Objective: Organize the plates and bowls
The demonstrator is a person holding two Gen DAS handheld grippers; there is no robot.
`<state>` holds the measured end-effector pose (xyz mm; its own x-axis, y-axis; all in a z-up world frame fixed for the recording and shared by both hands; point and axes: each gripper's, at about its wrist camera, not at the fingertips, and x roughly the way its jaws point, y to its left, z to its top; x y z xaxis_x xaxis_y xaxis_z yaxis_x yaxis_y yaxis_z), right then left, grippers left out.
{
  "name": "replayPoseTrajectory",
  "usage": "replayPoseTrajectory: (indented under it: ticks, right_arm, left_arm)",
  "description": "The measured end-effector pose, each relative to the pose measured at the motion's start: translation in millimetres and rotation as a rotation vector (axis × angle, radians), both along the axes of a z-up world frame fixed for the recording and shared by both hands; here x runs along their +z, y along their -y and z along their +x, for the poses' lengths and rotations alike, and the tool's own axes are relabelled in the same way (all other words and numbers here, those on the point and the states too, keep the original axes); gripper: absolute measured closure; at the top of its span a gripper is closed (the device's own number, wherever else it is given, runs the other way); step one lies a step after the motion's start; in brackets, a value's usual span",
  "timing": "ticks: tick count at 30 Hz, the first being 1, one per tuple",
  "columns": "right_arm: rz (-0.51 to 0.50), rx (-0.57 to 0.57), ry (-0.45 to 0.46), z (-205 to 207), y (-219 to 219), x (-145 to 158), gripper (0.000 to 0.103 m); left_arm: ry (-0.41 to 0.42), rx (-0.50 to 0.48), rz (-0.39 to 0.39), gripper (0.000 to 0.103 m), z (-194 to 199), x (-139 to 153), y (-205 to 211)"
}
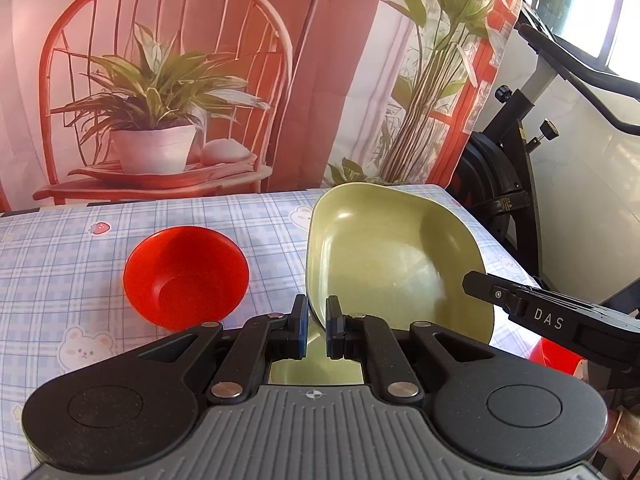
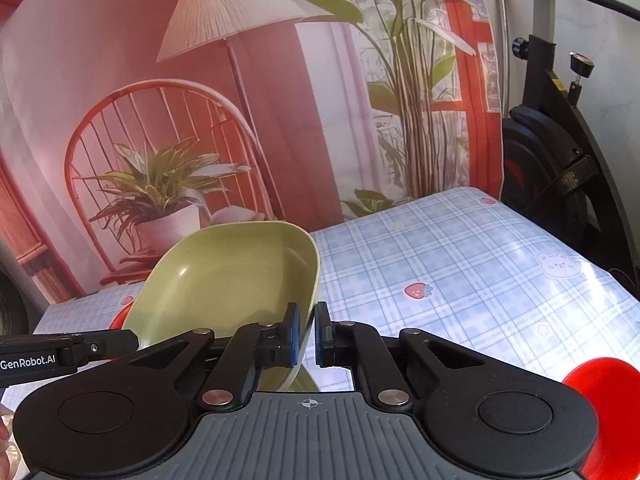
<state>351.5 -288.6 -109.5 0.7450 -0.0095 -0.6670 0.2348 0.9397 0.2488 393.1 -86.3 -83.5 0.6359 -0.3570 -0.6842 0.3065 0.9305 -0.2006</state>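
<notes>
Both tools, L point(image 1: 316, 328) & R point(image 2: 306, 334), clamped on green plate point(image 1: 384, 248) rim, tilted above table point(image 1: 60, 264).

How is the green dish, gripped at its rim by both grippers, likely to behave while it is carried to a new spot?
The green dish probably stays stiff: it holds its shape though pinched only at the rim. Its glossy surface suggests it could slip between the pads of the left gripper and right gripper. It looks like light plastic, since thin edge grips hold it tilted.
</notes>
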Motion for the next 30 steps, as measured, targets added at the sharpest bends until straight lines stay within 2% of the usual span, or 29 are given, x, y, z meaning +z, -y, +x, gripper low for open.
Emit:
replayPoseTrajectory:
  ticks: [4,9,16,25,30]
  right_arm:
    - [0.008,-0.008,-0.029,-21,-4,-6,0.097]
    - [0.032,0.006,-0.071,-44,-12,-20,0.096]
    - [0.054,-0.018,-0.11,-63,-9,-33,0.097]
    - [0.058,-0.006,-0.092,-65,-5,-32,0.097]
    - [0.049,0.019,-0.092,-60,-1,-33,0.098]
  left_arm:
    - [0.0,-0.021,0.015,0.093,-20,-3,-2]
    - [-0.034,-0.023,-0.005,0.093,-32,-8,-10]
    - [-0.063,-0.055,0.019,0.093,-50,-22,-4]
    - [-0.092,-0.048,0.011,0.092,-50,-29,-7]
    - [-0.129,-0.05,-0.018,0.091,-55,-34,-6]
